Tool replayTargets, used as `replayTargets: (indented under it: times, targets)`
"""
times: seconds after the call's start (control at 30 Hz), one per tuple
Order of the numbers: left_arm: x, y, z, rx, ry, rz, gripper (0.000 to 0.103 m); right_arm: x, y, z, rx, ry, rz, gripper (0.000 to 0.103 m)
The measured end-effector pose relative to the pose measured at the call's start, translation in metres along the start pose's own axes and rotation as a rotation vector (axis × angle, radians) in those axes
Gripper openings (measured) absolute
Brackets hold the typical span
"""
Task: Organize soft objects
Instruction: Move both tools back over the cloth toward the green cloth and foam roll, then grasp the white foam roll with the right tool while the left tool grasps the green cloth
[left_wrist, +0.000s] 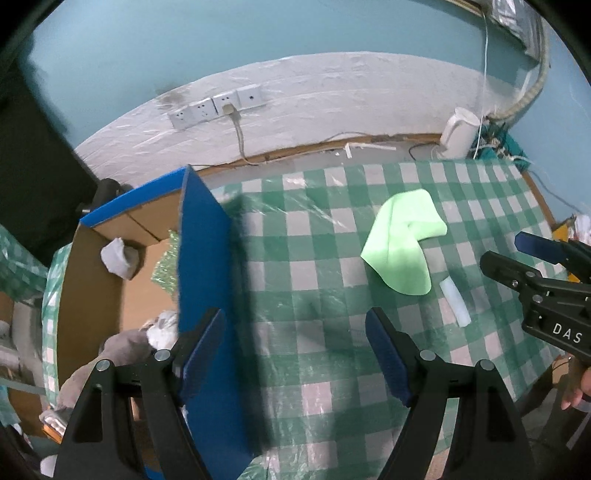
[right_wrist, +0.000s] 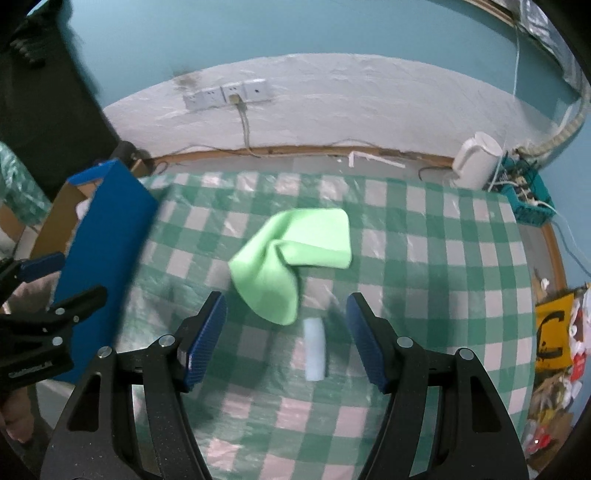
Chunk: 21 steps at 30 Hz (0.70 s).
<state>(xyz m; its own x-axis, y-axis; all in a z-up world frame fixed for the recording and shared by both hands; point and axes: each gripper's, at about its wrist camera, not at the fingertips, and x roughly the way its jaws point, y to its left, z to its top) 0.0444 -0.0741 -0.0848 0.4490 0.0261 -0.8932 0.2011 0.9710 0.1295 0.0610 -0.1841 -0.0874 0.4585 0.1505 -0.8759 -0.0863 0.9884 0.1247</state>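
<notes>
Nearest the right claw (right_wrist: 286, 332), a small white roll (right_wrist: 314, 349) lay on the checked tabletop (right_wrist: 424, 258), between its wide-open, empty jaws. Just beyond lay a crumpled green cloth (right_wrist: 295, 258), one corner folded over. Left claw (left_wrist: 295, 354) hung wide open, empty, beside the blue-sided cardboard box (left_wrist: 203, 240) holding a grey plush toy (left_wrist: 122, 343).
</notes>
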Motion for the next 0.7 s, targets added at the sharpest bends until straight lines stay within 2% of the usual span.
replayTargets:
  times: [0.27, 0.47, 0.7]
  targets:
    - [0.032, -0.02, -0.003, 0.015, 0.078, -0.046, 0.079, 0.044, -0.02, -0.02, 0.018, 0.092, -0.028, 0.067]
    - [0.066, -0.036, -0.007, 0.044, 0.126, -0.031, 0.079, 0.069, -0.025, -0.033, 0.016, 0.141, -0.037, 0.067]
    - [0.09, -0.047, -0.011, 0.064, 0.164, -0.018, 0.079, 0.087, -0.029, -0.042, 0.011, 0.158, -0.048, 0.067]
